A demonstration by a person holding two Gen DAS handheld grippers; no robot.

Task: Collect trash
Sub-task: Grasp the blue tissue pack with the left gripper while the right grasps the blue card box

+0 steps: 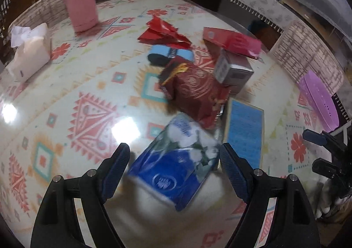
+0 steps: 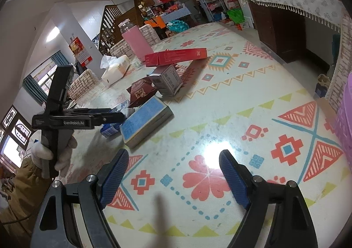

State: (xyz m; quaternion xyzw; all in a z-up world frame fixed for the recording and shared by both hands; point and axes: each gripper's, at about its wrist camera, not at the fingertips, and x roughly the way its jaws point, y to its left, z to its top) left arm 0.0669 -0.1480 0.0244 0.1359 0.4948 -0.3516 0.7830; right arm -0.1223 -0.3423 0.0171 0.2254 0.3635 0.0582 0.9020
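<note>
My left gripper (image 1: 173, 160) is open and points steeply down, with a blue and white tissue pack (image 1: 171, 168) lying between its fingers; the pads do not visibly press on it. Behind the pack lie a dark red carton (image 1: 193, 91), a grey box (image 1: 233, 69), a long red box (image 1: 231, 42), a torn red wrapper (image 1: 162, 32), a light blue roll (image 1: 171, 52) and a flat blue box (image 1: 244, 135). From the right wrist view the left gripper (image 2: 110, 117) hangs over the blue pack (image 2: 110, 130). My right gripper (image 2: 173, 173) is open over bare tablecloth, holding nothing.
A pink bottle (image 1: 79, 1) and a white tissue pack (image 1: 28, 54) stand at the table's far left. A purple basket (image 1: 319, 98) sits at the right edge, near the right gripper (image 1: 325, 151). A gloved hand (image 2: 52, 155) holds the left gripper. Patterned tablecloth (image 2: 242, 98) spreads right of the pile.
</note>
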